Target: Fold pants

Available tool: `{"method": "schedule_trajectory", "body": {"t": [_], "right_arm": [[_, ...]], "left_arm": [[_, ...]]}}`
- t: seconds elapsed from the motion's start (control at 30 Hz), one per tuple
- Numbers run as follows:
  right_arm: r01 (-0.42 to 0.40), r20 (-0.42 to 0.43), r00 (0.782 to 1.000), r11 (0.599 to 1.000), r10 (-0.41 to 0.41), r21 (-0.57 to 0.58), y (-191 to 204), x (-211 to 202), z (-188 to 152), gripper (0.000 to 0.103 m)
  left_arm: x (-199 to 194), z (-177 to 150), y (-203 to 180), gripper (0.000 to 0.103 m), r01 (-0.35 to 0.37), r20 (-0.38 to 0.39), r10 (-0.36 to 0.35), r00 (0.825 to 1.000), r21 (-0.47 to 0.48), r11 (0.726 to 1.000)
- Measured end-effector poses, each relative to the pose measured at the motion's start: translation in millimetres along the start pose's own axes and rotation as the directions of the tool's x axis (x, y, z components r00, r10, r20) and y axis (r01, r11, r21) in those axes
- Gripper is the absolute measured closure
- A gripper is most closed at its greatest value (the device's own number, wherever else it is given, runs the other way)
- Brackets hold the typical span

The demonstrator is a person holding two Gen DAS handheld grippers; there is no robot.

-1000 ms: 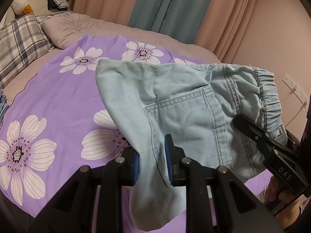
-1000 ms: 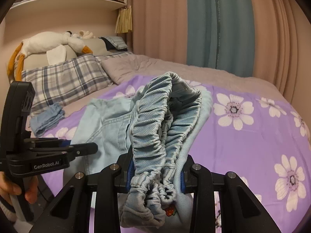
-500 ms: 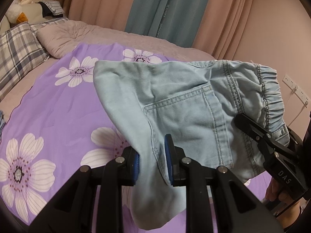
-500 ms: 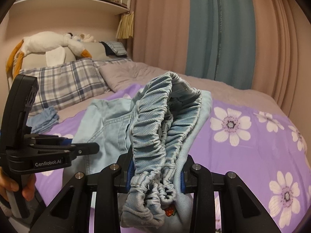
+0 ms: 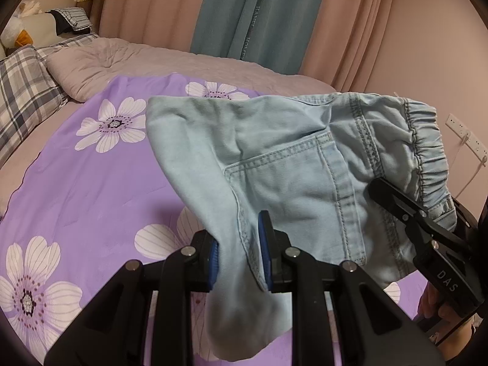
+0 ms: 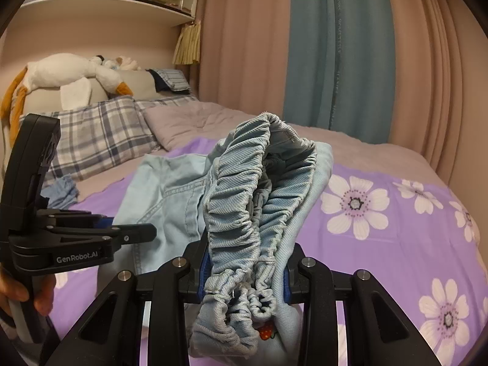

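Light blue denim pants [image 5: 299, 164] with an elastic waistband hang in the air over a purple flowered bedspread [image 5: 91, 183], stretched between both grippers. My left gripper [image 5: 239, 256] is shut on a bunched fold of the seat and leg cloth, which droops below its blue pads. The right gripper [image 6: 245, 270] is shut on the gathered waistband [image 6: 244, 207], several layers thick. In the left wrist view the right gripper [image 5: 405, 210] shows at the right edge by the waistband. The right wrist view shows the left gripper [image 6: 122, 228] at the left with a hand under it.
A bed [image 5: 189, 61] with a grey quilt, plaid pillows [image 6: 100, 134] and a plush goose [image 6: 67, 73] lies ahead. A small blue cloth [image 6: 61, 189] rests by the pillows. Curtains [image 6: 329, 52] hang behind the bed, a shelf [image 6: 100, 6] above it, a wall socket [image 5: 463, 134] at right.
Both grippers carried the pants a little further over the bed. The pillows and flowers slid toward the left in the left wrist view. Both grips stayed the same.
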State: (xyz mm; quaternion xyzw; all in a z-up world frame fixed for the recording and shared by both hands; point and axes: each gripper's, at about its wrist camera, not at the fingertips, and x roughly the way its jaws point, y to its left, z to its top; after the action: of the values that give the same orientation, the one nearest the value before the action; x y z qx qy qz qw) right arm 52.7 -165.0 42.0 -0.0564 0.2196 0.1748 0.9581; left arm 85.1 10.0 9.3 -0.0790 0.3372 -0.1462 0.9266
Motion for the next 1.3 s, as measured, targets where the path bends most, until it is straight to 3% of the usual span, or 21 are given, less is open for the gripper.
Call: {"method": "schedule_trajectory", "body": {"t": [0.4, 1.3], "right_arm": [[0.013, -0.016, 1.000, 1.000, -0.013, 0.019, -11, 34, 3, 0.066], [0.009, -0.146, 0.989, 0.993, 0.008, 0.121, -31, 106, -15, 0.066]], "left_arm": [[40, 18, 2, 0.082, -0.017, -0.030, 0.018, 0.999, 0.020, 1.000], [128, 18, 21, 0.082, -0.049, -0.156, 0.052, 0.986, 0.025, 0.998]]}}
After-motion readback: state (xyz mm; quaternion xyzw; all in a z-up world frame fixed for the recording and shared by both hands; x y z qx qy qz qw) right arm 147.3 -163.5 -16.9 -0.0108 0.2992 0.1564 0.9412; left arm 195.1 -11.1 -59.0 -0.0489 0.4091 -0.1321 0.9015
